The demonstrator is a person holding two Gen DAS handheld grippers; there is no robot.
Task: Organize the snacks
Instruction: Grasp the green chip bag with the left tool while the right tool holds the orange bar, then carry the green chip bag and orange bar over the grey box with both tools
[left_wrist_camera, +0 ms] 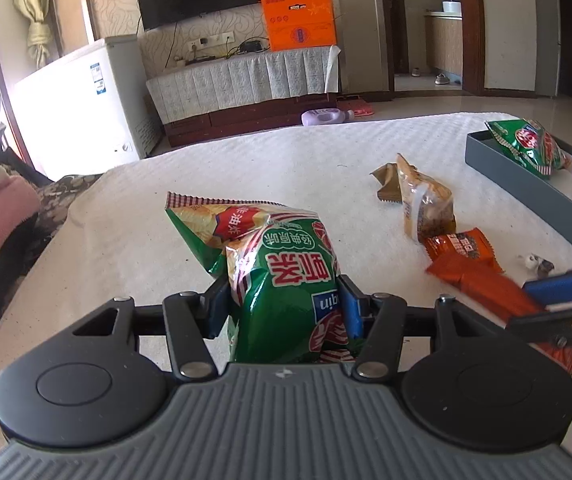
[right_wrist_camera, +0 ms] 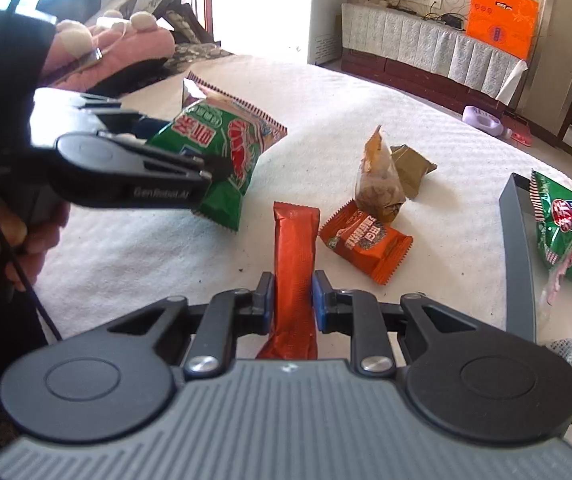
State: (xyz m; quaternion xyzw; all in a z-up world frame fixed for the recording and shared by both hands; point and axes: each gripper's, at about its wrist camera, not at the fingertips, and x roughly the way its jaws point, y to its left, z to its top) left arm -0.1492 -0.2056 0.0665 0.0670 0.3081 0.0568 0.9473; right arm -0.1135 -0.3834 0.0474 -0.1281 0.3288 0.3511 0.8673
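The left gripper [left_wrist_camera: 282, 304] is clenching a green crisp bag [left_wrist_camera: 282, 280] crosswise, its long axis running forward, lifted off the white table [left_wrist_camera: 134, 240]. The right gripper [right_wrist_camera: 292, 300] is pinching an orange snack bar [right_wrist_camera: 295, 264] that is pointing straight ahead between the pads, near the grey tray [right_wrist_camera: 520, 248].

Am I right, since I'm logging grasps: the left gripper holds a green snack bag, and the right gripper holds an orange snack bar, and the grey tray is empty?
Not quite. The grey tray already holds another green snack bag, seen in the right wrist view. The rest stands: left gripper on a green snack bag, right gripper on the orange snack bar.
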